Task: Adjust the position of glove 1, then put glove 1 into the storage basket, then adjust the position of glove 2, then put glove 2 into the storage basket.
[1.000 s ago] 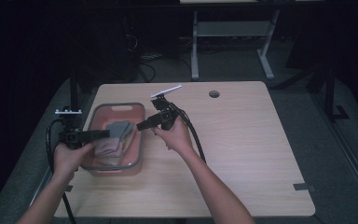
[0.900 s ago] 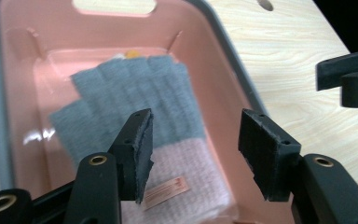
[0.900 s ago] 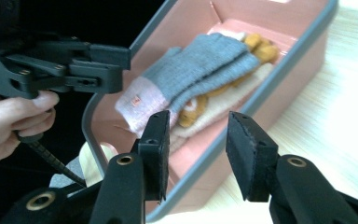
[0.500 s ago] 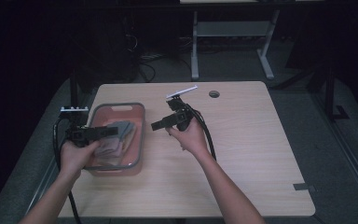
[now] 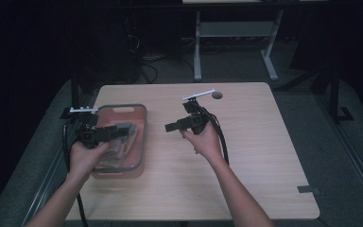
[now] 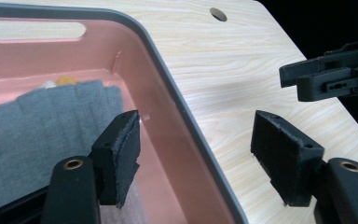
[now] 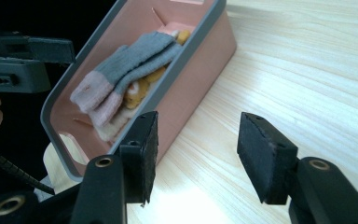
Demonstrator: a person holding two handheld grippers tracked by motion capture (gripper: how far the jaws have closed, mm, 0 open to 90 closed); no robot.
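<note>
- Two hand-held grippers hover over a pale wooden table [image 5: 264, 156]. The left gripper [image 5: 123, 131] is above a pink bin [image 5: 139, 142] at the table's left side; the right gripper [image 5: 169, 126] is over bare wood just to the bin's right.
- Inside the bin lies a pair of grey socks [image 7: 135, 58] with pale pink cuffs, stretched along its length on top of other soft fabric, some of it yellow-orange.
- Both grippers are empty. The left one's jaws have just been opening and stand apart, one pad over the bin's inside and one outside its grey rim. The right one's jaws have also just been opening, with only table between them.
- Judging by look, the socks are light, limp and knitted. They would sag and fold when lifted, so a pinch through both layers near the middle or at the thicker cuffs seems safest. They are neither slippery nor fragile.
- The bin looks like light plastic with handle slots at each end; it may slide if a jaw catches its wall.
- The bin's raised wall stands between the right gripper and the socks. A small round hole [image 5: 217, 95] sits at the table's far edge, well apart from everything. Cables trail from both grippers.
</note>
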